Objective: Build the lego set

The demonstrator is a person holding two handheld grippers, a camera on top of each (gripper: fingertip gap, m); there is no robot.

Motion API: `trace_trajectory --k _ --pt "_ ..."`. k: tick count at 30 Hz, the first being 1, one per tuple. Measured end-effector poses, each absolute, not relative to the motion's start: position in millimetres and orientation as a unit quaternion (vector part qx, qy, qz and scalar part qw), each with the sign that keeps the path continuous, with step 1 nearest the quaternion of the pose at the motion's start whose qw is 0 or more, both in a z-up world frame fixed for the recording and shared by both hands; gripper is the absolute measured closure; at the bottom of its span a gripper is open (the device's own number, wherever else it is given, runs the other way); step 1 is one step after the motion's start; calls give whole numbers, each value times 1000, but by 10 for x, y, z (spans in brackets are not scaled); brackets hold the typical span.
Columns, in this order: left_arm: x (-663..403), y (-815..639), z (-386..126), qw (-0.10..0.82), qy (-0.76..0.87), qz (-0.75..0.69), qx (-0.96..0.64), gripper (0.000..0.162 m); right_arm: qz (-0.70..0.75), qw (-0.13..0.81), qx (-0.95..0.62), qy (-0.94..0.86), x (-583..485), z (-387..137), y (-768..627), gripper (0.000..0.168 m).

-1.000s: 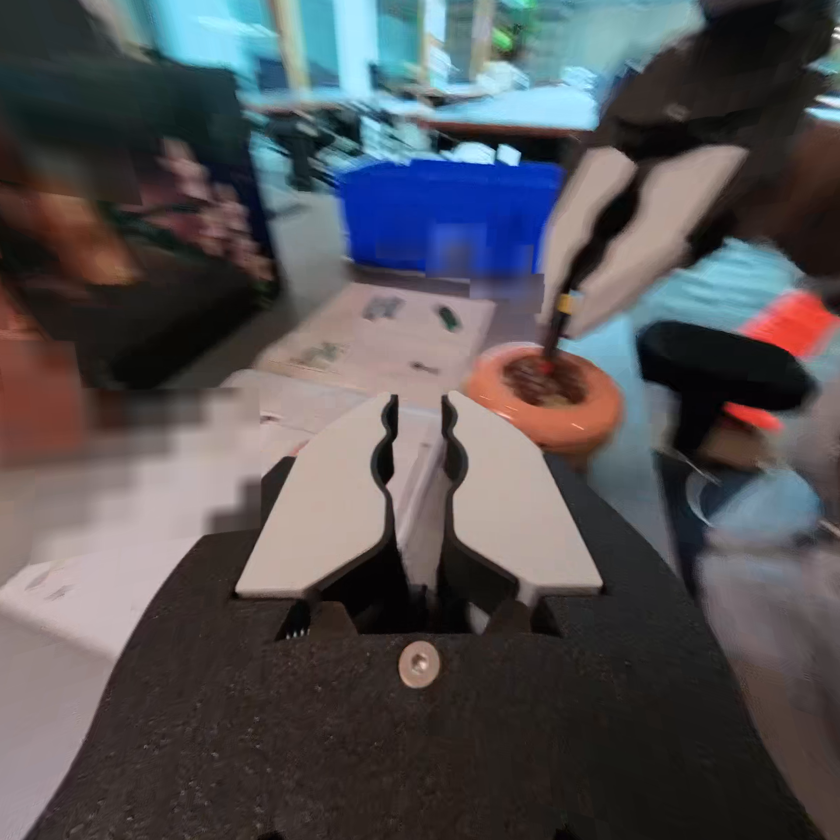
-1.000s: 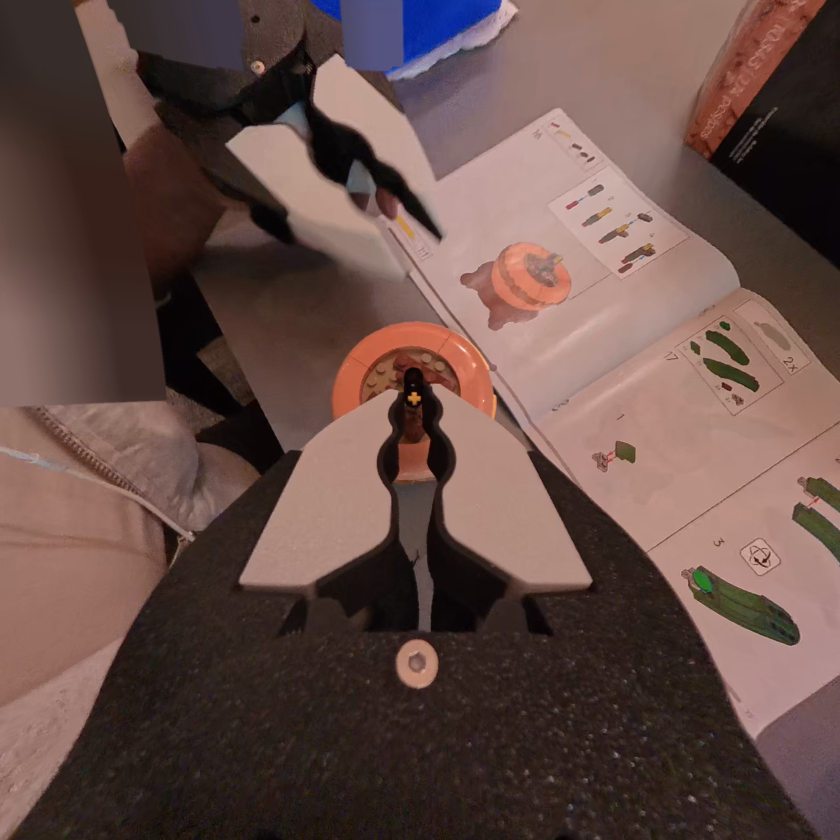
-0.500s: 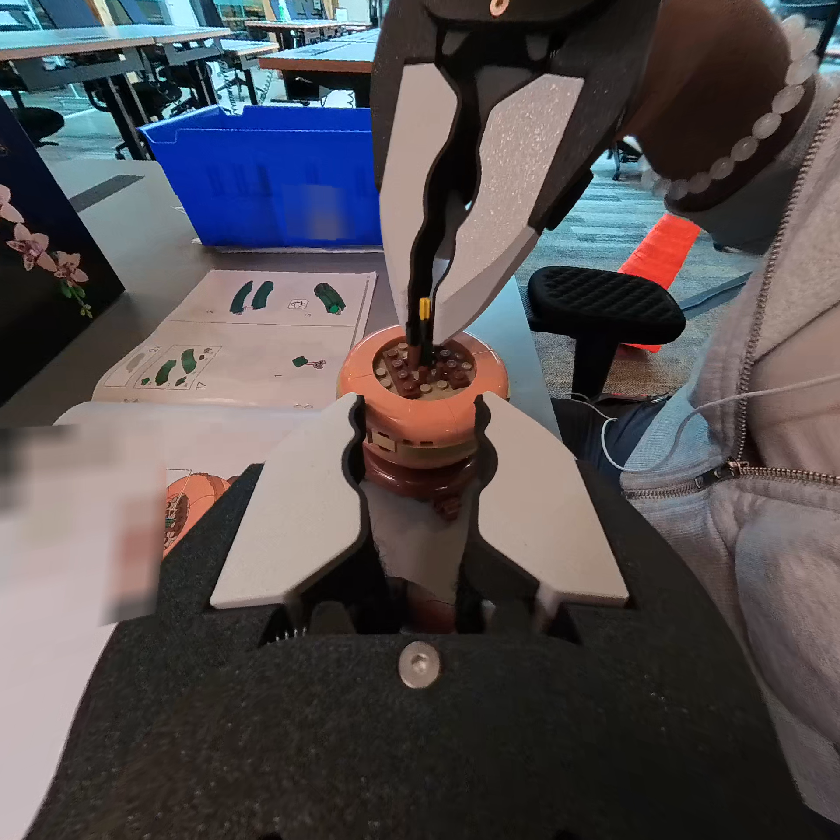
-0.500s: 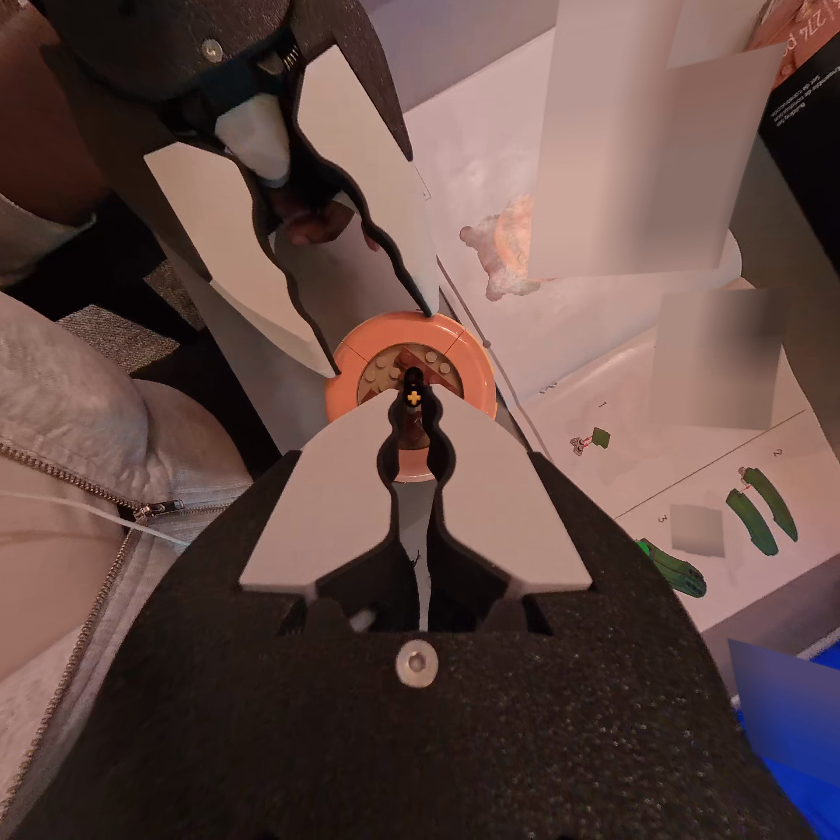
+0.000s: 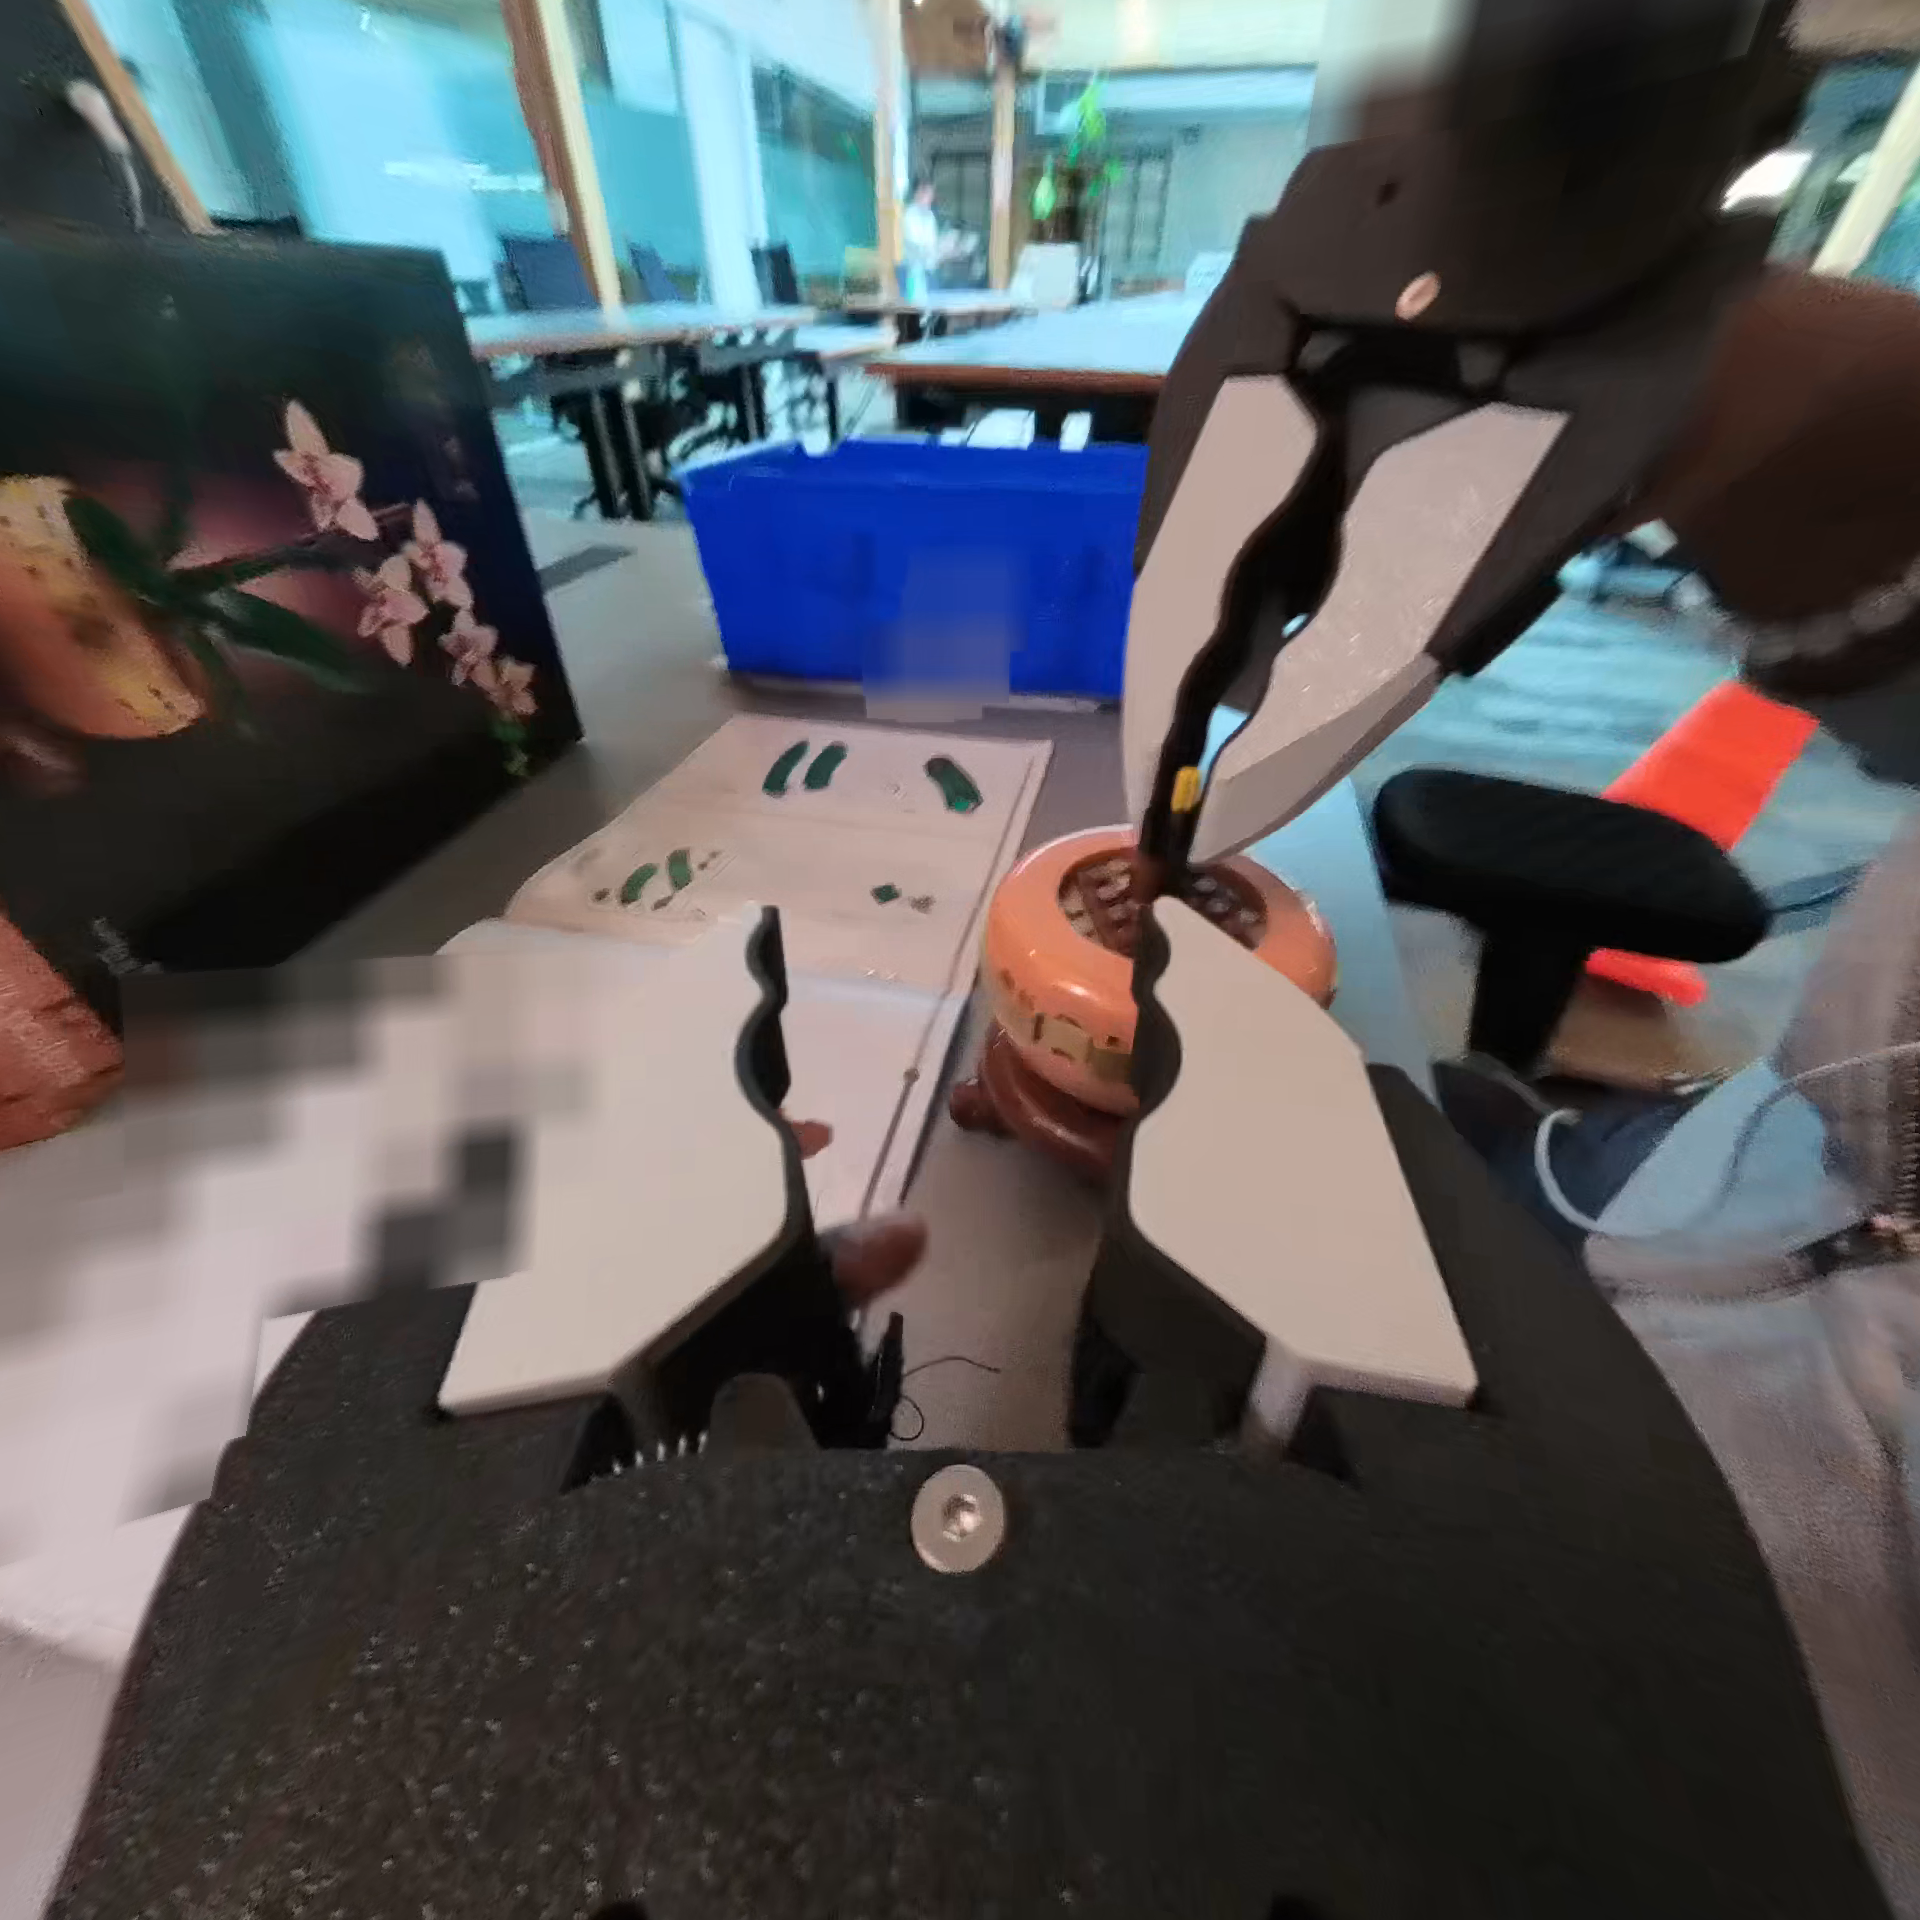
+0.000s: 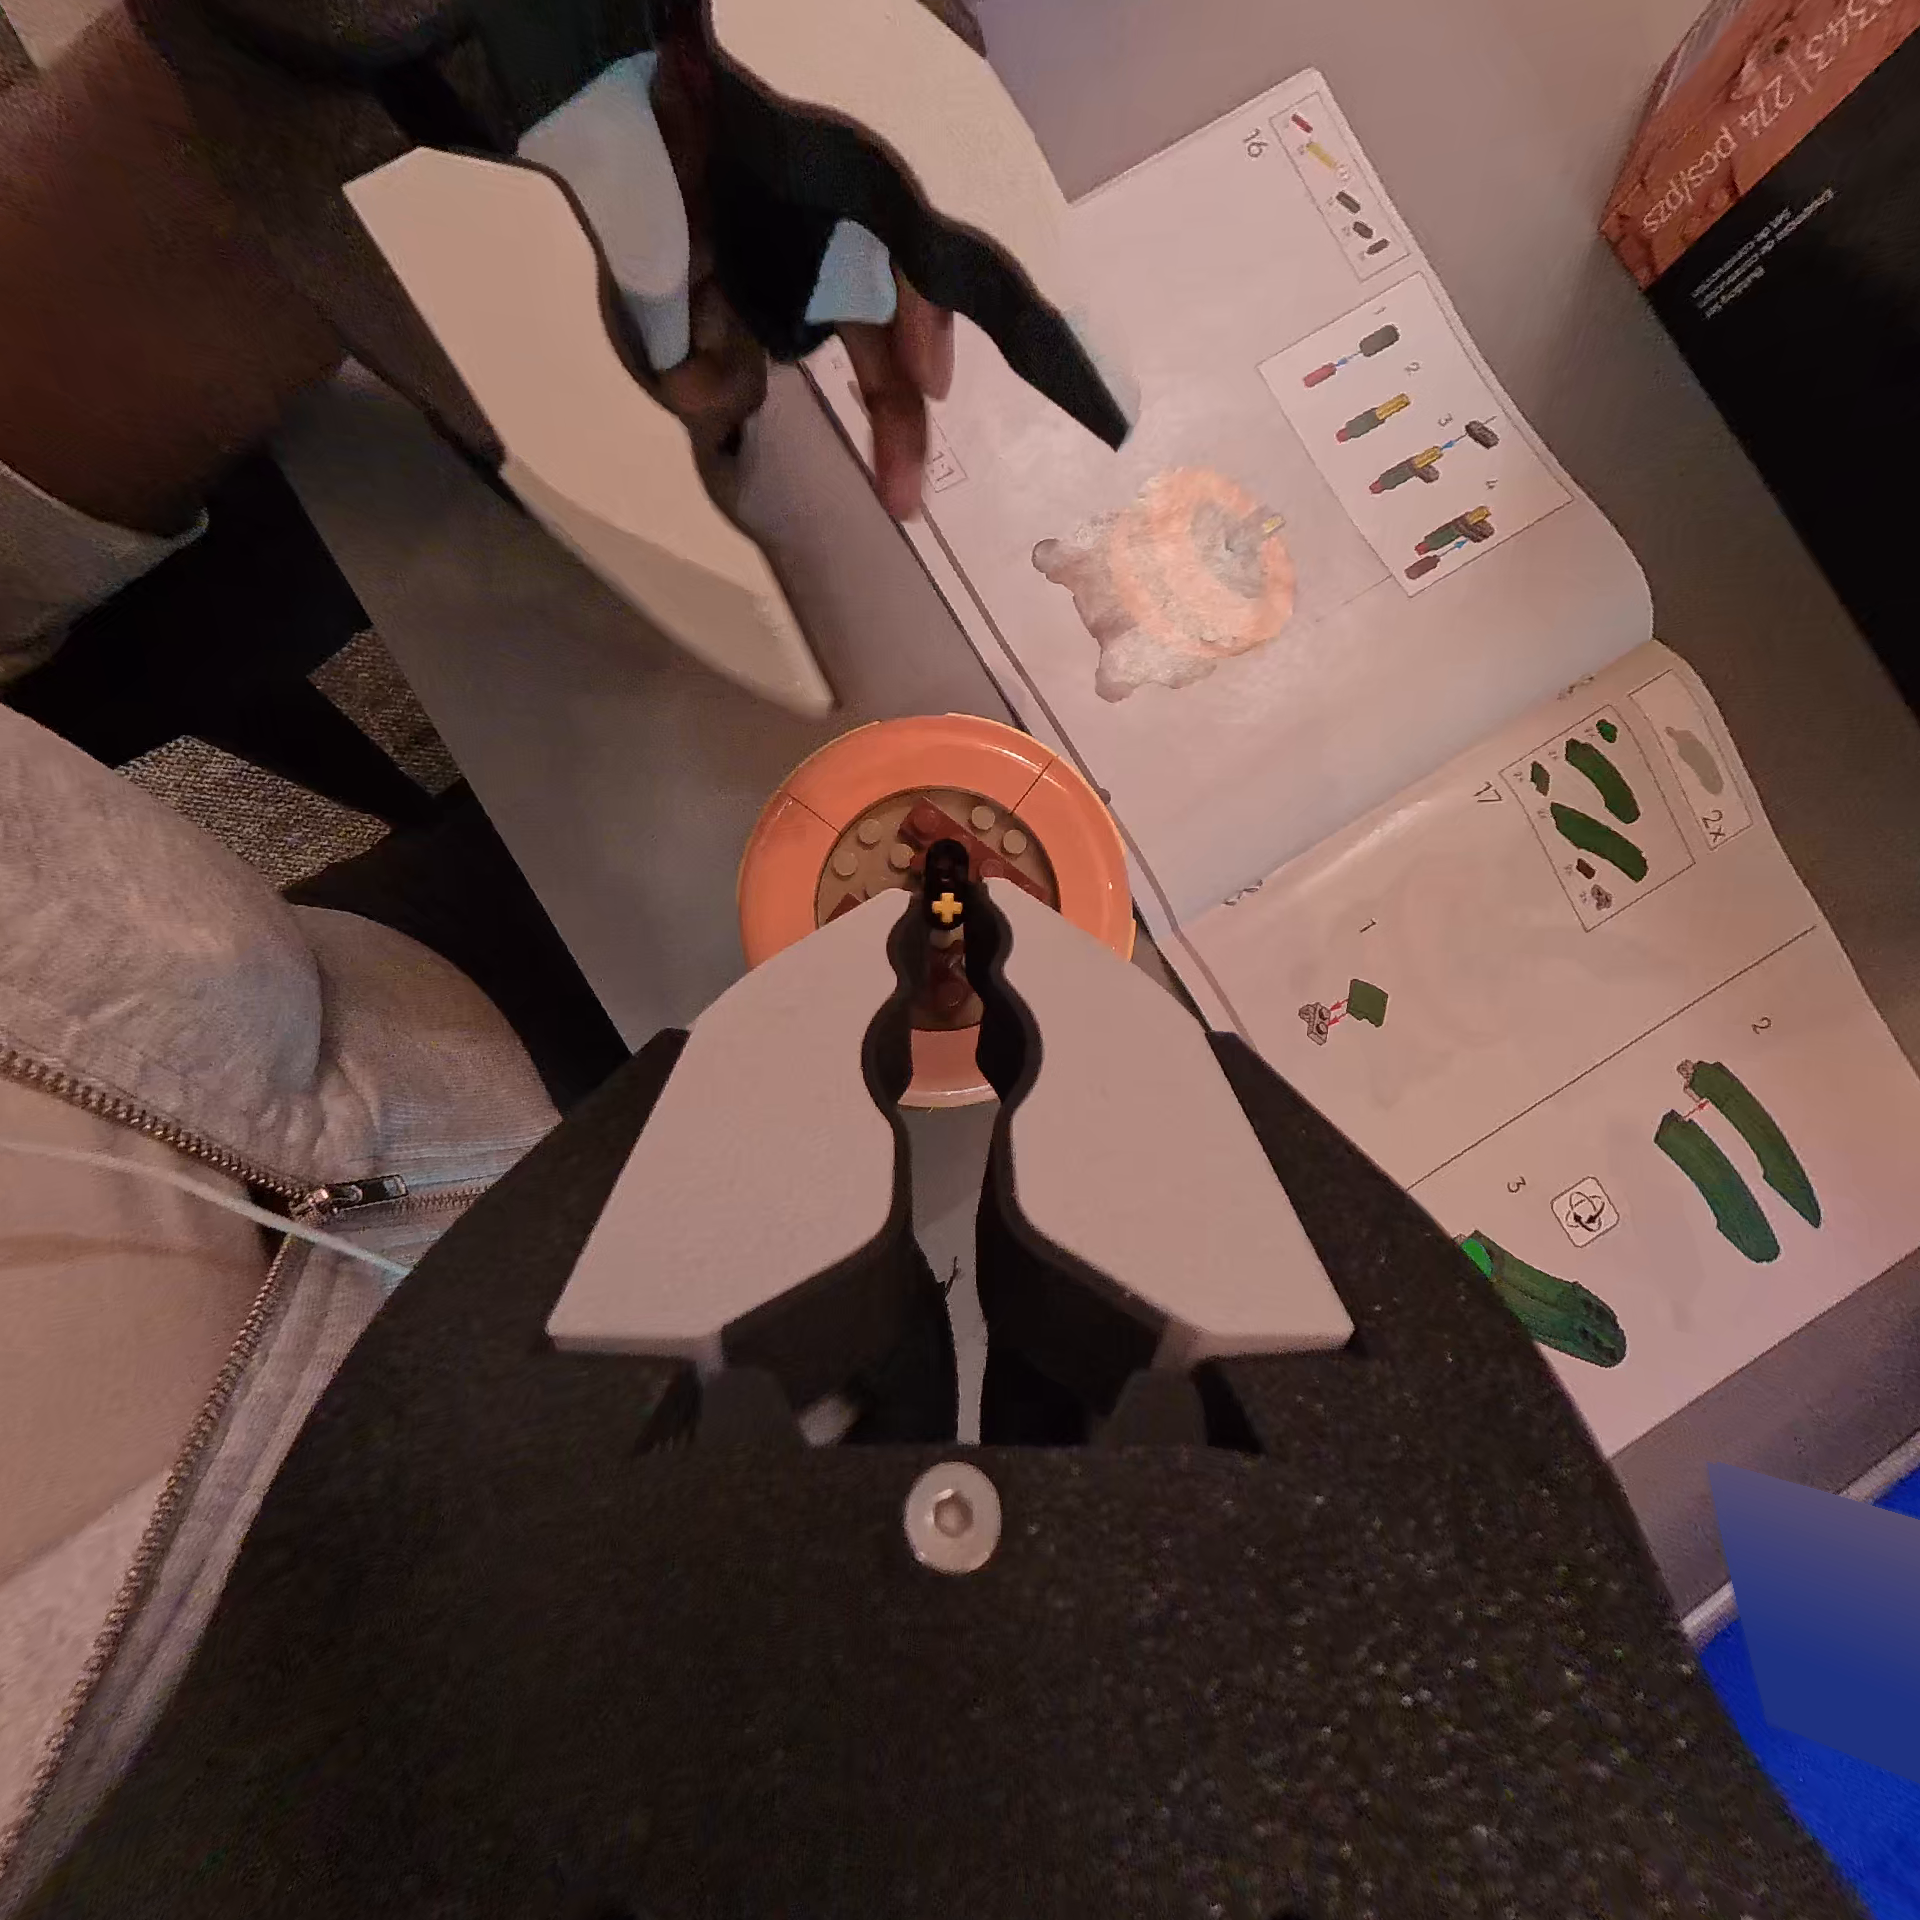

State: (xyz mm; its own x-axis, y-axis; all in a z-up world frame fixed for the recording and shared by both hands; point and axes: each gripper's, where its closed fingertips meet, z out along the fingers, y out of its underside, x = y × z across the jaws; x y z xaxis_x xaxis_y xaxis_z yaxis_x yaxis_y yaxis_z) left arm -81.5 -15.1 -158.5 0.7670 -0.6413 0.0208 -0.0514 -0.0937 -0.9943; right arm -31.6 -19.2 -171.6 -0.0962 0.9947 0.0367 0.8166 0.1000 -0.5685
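At the far left of the left wrist view a dark box [image 5: 239, 623] printed with pink flowers stands on the grey worktop [image 5: 644, 717]. Just right of it, an open instruction booklet [image 5: 821, 831] lies flat, with a blue bin [image 5: 914, 561] behind it. The left gripper [image 5: 951, 935] hangs low over the booklet with its fingers spread wide apart and nothing between them; its right finger [image 5: 1247, 1122] sits just in front of the lego pot [image 5: 1049, 997], though whether it touches cannot be told.

The pot, a round salmon-coloured build on a dark brown base, stands on the worktop beside the booklet's right edge, near the worktop's edge. From above, the right gripper [image 5: 1195, 790] comes down onto the pot's studded top. Its fingers are pinched together on a thin black stem piece [image 6: 945, 883] with a yellow cross end, held upright over the pot's middle [image 6: 935, 831]; whether it is seated cannot be told.

Farther right, a black chair armrest [image 5: 1558, 862] and a grey zipped sleeve [image 5: 1766, 1195] show.
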Motion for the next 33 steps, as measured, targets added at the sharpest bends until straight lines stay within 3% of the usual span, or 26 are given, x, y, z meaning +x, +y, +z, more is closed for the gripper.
trace_trajectory --k 5,9,13,18,21,33 --pt "-492 -216 -1313 636 201 -399 -629 69 221 219 -631 -710 -315 -1717 -201 161" --pt "-306 -165 -1553 608 238 -348 -672 51 237 226 -622 -711 -325 -1716 -202 161" --pt "-358 -171 -1780 583 314 -220 -716 58 259 227 -612 -712 -336 -1713 -202 161" --pt "-287 -136 -1985 534 327 -224 -746 61 271 219 -596 -724 -336 -1717 -201 161" --pt "-242 -185 -1979 539 346 -222 -735 76 264 221 -586 -733 -343 -1718 -196 161" --pt "-291 -146 -1985 572 154 -98 -800 77 283 200 -538 -769 -357 -1719 -174 161"
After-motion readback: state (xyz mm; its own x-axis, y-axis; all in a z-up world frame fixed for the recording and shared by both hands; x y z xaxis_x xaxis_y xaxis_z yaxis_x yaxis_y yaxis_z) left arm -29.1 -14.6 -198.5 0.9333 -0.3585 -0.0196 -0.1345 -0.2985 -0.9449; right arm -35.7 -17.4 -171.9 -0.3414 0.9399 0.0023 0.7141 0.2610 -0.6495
